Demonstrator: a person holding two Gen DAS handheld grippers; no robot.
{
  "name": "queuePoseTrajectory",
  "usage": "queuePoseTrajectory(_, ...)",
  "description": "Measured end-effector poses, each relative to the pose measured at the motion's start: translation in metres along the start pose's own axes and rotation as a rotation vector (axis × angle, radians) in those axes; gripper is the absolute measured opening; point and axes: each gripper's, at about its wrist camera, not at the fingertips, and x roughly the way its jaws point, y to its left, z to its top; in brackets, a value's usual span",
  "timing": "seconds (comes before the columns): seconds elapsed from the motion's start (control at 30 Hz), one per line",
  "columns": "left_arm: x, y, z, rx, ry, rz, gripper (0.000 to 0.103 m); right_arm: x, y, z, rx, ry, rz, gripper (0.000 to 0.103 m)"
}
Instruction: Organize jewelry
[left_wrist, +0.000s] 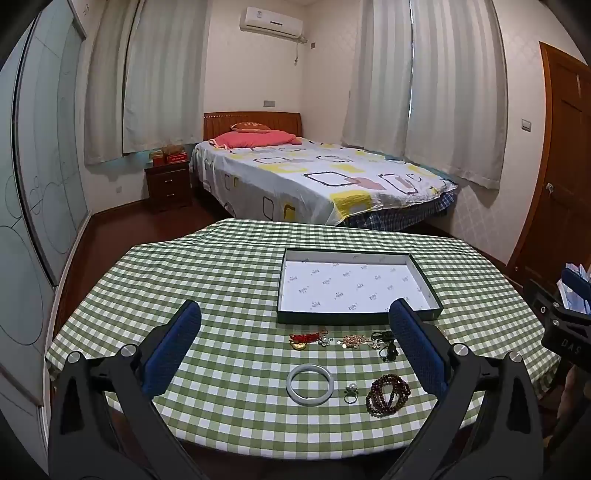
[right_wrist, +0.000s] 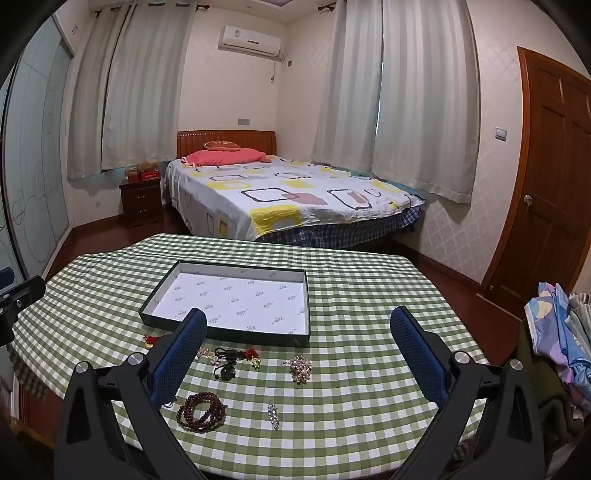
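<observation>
A shallow dark-rimmed box (left_wrist: 286, 317) (right_wrist: 306, 295) with a white printed lining lies empty on the green checked tablecloth (left_wrist: 229, 280). In front of it lie loose jewelry pieces: a pale jade bangle (left_wrist: 309, 384), a ring (left_wrist: 350, 392), a dark red bead bracelet (left_wrist: 388, 393) (right_wrist: 201, 410), a red and gold charm (left_wrist: 301, 340), a gold cluster (left_wrist: 352, 340), a black cord pendant (left_wrist: 388, 349) (right_wrist: 226, 369), a crystal brooch (right_wrist: 300, 366) and a small silver clip (right_wrist: 273, 414). My left gripper (left_wrist: 295, 314) is open and empty above the table's near edge. My right gripper (right_wrist: 298, 319) is open and empty too.
The right gripper's body (left_wrist: 565, 325) shows at the right edge of the left wrist view. A bed (left_wrist: 317, 181), a nightstand (left_wrist: 168, 184) and a wardrobe (left_wrist: 40, 177) stand beyond the table. A door (right_wrist: 546, 192) is at the right, folded cloth (right_wrist: 565, 332) beside the table.
</observation>
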Motion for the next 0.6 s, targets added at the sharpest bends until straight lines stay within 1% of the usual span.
queuePoseTrajectory(0.3,0.0027,-0.007,-0.0016,0.008,-0.002,-0.011,0.099,0.0004,0.0004,0.0,-0.001,-0.001,-0.001,0.097)
queuePoseTrajectory(0.33,-0.0021,-0.0016,-0.0009,-0.005,-0.002,-0.008,0.099,0.0006,0.0005,0.0001,-0.001,0.0,0.0,0.097)
queuePoseTrajectory(0.6,-0.0008,-0.0015,0.0005,-0.008,0.0,-0.011,0.099,0.0013,0.0011,0.0005,-0.002,-0.002,-0.003,0.097)
